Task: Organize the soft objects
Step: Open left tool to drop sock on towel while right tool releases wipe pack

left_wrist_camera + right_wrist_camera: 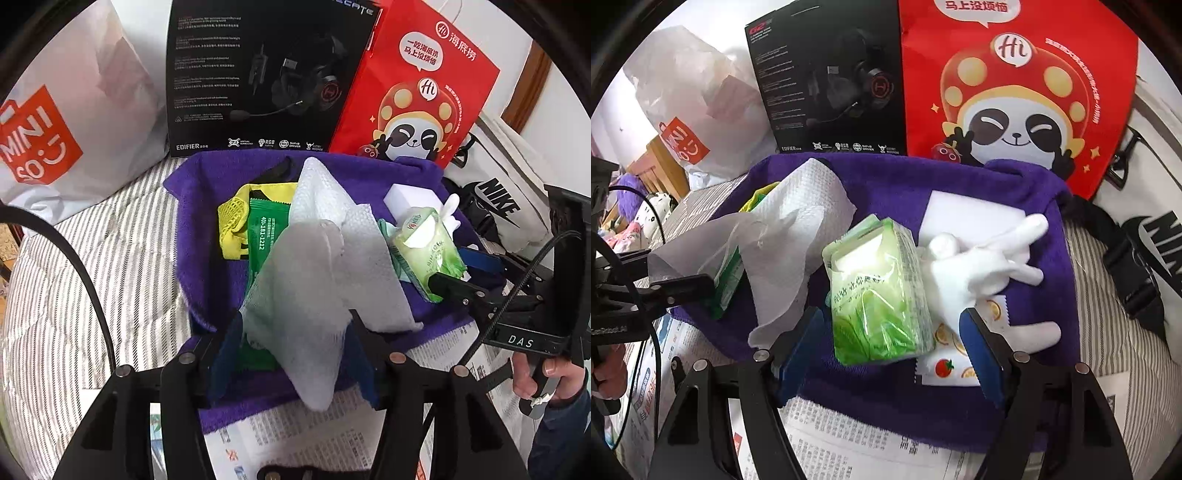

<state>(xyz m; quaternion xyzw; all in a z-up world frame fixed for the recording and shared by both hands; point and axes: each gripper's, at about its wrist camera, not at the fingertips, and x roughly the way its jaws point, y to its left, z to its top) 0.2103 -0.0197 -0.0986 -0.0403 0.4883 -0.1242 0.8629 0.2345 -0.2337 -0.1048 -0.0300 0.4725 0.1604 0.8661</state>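
One crumpled white paper towel (317, 280) on purple cloth (207, 206).

Daylit white wall (147, 22), striped bedding (110, 258), wooden furniture (661, 166) at left.

Purple towel (960, 184); green tissue pack (879, 295); white glove (979, 266); grey-striped bedding (110, 240).

Both views are brightly and evenly lit with soft, faint shadows. Fisheye curvature bends the edges, and black corners ring each frame. The white tissue (314, 295) is slightly blurred in the left view.
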